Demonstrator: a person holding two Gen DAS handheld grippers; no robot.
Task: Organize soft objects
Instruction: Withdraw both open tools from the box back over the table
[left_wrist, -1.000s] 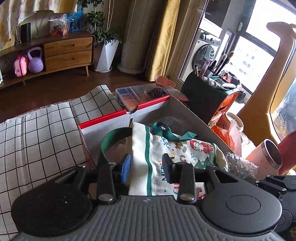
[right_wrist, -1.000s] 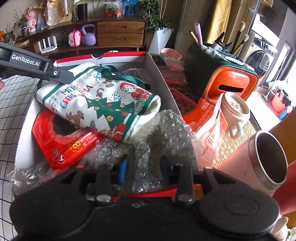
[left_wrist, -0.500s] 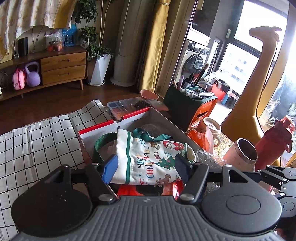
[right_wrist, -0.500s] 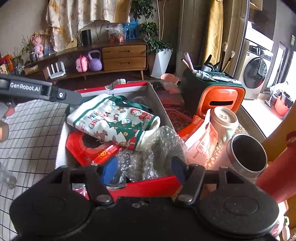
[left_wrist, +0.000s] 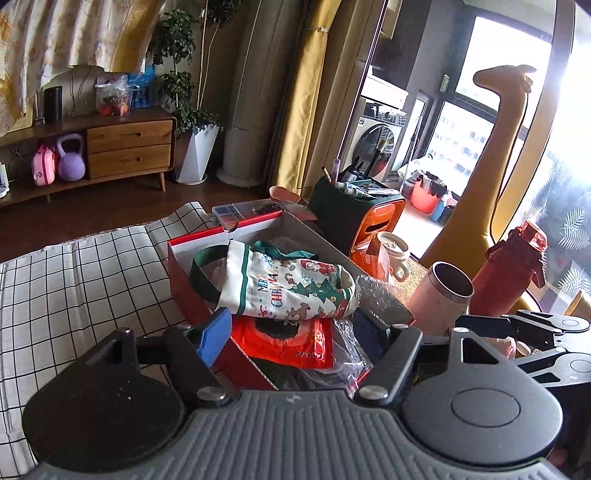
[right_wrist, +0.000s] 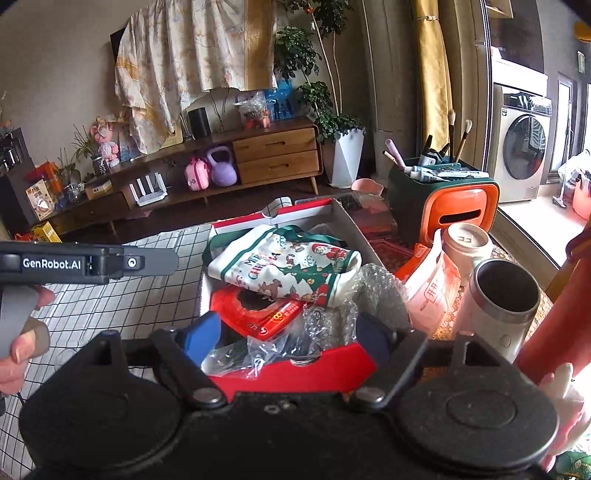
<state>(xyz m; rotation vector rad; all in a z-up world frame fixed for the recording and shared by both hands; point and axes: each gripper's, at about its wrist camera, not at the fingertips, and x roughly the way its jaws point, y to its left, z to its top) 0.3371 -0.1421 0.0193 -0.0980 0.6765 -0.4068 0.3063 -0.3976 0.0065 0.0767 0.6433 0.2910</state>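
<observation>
A white Christmas tote bag (left_wrist: 291, 288) (right_wrist: 284, 269) with green straps lies on top inside a red and white cardboard box (left_wrist: 229, 230) (right_wrist: 306, 206). Under it are a red packet (left_wrist: 291, 341) (right_wrist: 255, 314) and crumpled bubble wrap (left_wrist: 380, 299) (right_wrist: 373, 288). My left gripper (left_wrist: 291, 332) hovers above the box's near left corner, its jaws opening with nothing between the pads. My right gripper (right_wrist: 288, 338) hangs over the box's near red rim, jaws opening too and holding nothing. The left gripper's body (right_wrist: 92, 262) shows at the left of the right wrist view.
A black-checked white cloth (left_wrist: 74, 280) covers the surface left of the box. Right of the box stand a pink steel-rimmed tumbler (left_wrist: 443, 295), a red bottle (left_wrist: 513, 273), a white mug (left_wrist: 393, 251) and an orange and green bin (left_wrist: 362, 218). A person's hand (right_wrist: 18, 347) grips the left handle.
Both grippers pulled back and up from the box while their jaws widened. The left let go of the Christmas bag; the right let go of the bubble wrap.
</observation>
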